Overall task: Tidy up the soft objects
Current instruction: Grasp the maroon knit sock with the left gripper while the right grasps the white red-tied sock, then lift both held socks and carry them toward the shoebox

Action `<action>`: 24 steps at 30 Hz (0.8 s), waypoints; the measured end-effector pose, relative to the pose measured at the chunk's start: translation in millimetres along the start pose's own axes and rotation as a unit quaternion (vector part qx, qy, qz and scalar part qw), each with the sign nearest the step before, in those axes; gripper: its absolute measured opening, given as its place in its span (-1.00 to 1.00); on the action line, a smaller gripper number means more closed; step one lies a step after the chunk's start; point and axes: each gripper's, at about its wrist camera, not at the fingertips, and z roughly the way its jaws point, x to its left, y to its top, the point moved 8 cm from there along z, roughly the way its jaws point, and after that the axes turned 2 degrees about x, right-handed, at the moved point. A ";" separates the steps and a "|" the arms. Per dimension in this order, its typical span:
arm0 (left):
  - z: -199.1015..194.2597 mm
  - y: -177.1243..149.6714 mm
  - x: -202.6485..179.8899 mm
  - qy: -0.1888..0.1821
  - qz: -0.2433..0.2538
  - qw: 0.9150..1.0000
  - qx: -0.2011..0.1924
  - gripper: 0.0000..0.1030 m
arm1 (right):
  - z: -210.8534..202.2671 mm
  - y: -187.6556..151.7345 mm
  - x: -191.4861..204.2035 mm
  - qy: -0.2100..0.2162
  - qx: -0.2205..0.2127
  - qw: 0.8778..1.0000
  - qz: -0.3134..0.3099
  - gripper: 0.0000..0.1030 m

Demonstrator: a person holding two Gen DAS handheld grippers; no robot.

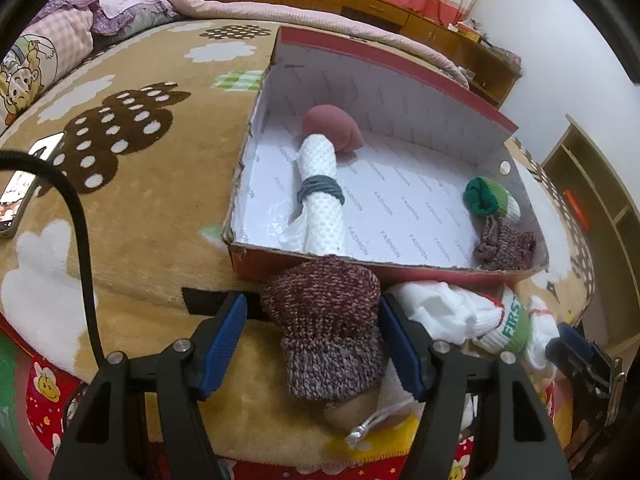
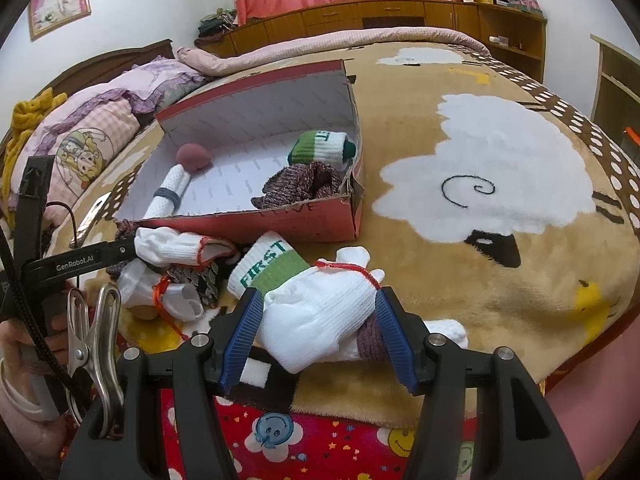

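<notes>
Sorting is partway through: the red shoebox (image 1: 400, 268) ahead of both tools already holds a rolled white mesh cloth (image 1: 322, 196) bound with a dark band, a pink sponge (image 1: 330, 126) at its far end, a green-cuffed sock bundle (image 1: 490, 196) and a maroon knit piece (image 1: 504, 246) in the corner on the right. A small pile is left on the bed blanket (image 2: 480, 280) just short of the box's near wall.

The left hand-held gripper (image 1: 314, 338) stands wide open around a maroon knitted sock (image 1: 328, 324). Its right pad seems to touch the knit; a gap shows at the left pad, so nothing is clamped yet. The sock lies on the blanket directly between the blue pads, its far end close against the box wall.

The right hand-held gripper (image 2: 320, 332) is also spread wide, its pads flanking a white glove with red trim (image 2: 320, 312) that lies over a white sock with a green band lettered FIRST (image 2: 268, 268). Whether the pads press the glove I cannot tell; the cloth looks barely squeezed.

This looks like the grasp stage for both items. Next each tool should close firmly on its bundle, lift high enough to pass the near wall, carry forward over the box and let go in a free patch of the floor. The glove may drag the sock beneath along with it
</notes>
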 end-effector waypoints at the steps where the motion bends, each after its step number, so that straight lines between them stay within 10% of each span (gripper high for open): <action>1: 1.4 0.2 0.1 -0.001 0.000 1.000 0.000 0.37 | 1.4 0.0 -0.3 0.000 0.001 1.000 0.000 0.16; 24: -2.1 -1.4 -4.1 -0.016 0.011 1.000 -0.009 -0.17 | 32.0 0.7 -6.8 0.023 0.016 0.999 0.027 0.23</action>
